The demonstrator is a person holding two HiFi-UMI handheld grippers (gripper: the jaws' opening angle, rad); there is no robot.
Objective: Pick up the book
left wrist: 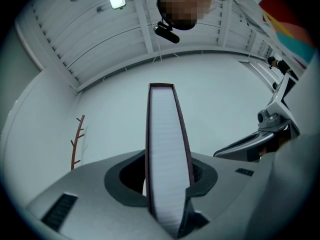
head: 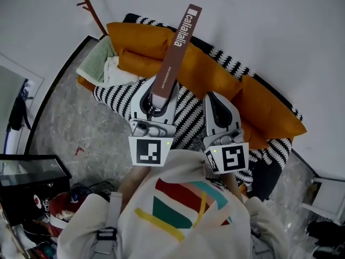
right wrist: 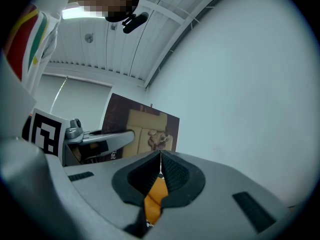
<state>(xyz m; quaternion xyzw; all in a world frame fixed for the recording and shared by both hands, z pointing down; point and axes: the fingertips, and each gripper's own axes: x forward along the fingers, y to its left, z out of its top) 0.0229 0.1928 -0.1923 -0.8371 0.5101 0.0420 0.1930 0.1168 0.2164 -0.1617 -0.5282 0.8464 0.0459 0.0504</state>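
Finding: the jaws of your left gripper (head: 160, 93) pinch the book (head: 177, 45) at its lower end. The book hangs in the air, clear of the sofa (head: 188, 120) and its orange cushions (head: 210, 72), slanting up and away from you. The jaws of your right gripper (head: 215, 97) are pressed together on nothing, just beside the left.

Judgement: the pick-up looks essentially made.

Recommendation: you hold a long book by one end, so it could pivot or slip. Squeeze firmly, avoid rolling the wrist, and move slowly. Use the right gripper only if the book sags.
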